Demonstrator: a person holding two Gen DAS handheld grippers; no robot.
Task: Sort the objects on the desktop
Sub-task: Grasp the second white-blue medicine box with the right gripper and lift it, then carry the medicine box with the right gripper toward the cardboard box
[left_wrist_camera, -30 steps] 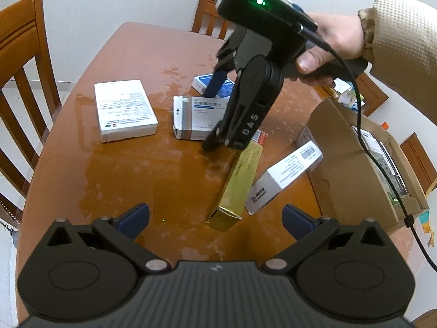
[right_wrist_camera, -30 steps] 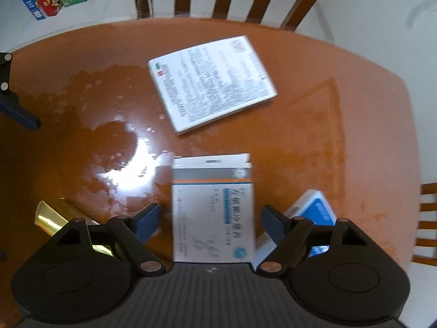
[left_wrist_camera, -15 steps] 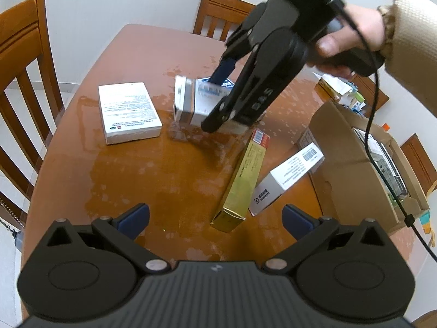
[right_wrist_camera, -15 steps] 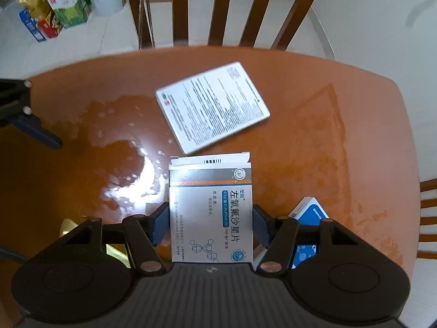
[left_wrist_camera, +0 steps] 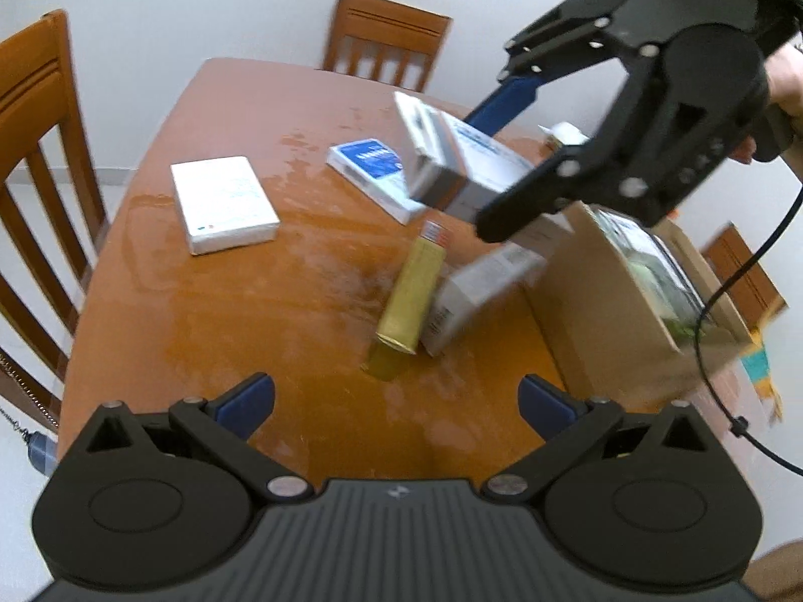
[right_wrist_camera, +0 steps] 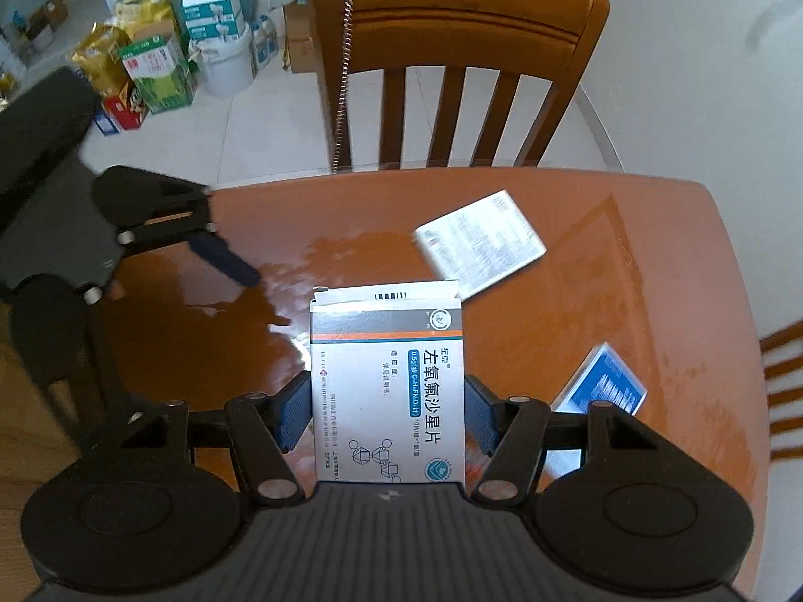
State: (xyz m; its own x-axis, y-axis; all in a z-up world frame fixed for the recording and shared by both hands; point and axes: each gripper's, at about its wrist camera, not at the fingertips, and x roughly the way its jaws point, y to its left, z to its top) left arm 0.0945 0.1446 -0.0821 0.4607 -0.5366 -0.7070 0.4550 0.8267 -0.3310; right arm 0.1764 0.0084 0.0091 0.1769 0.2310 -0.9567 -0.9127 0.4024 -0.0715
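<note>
My right gripper point(right_wrist_camera: 386, 409) is shut on a white and grey medicine box point(right_wrist_camera: 386, 381) with blue print, held well above the table. From the left wrist view the same medicine box point(left_wrist_camera: 451, 170) hangs in the right gripper point(left_wrist_camera: 507, 155) above the table's right half. My left gripper point(left_wrist_camera: 396, 401) stands open over the near table edge with nothing between its fingers. On the table lie a gold box point(left_wrist_camera: 411, 291), a white barcode box point(left_wrist_camera: 477, 296), a blue and white box point(left_wrist_camera: 371, 170) and a flat white box point(left_wrist_camera: 221, 200).
An open cardboard box point(left_wrist_camera: 622, 301) with packets inside stands at the table's right edge. Wooden chairs point(left_wrist_camera: 386, 40) ring the wooden table point(left_wrist_camera: 211, 331). A wet sheen covers the tabletop. Cartons and a bucket point(right_wrist_camera: 226, 65) stand on the floor beyond.
The right gripper closed on the medicine box and lifted it off the table, up and to the right. The left gripper shifted slightly and stays open.
</note>
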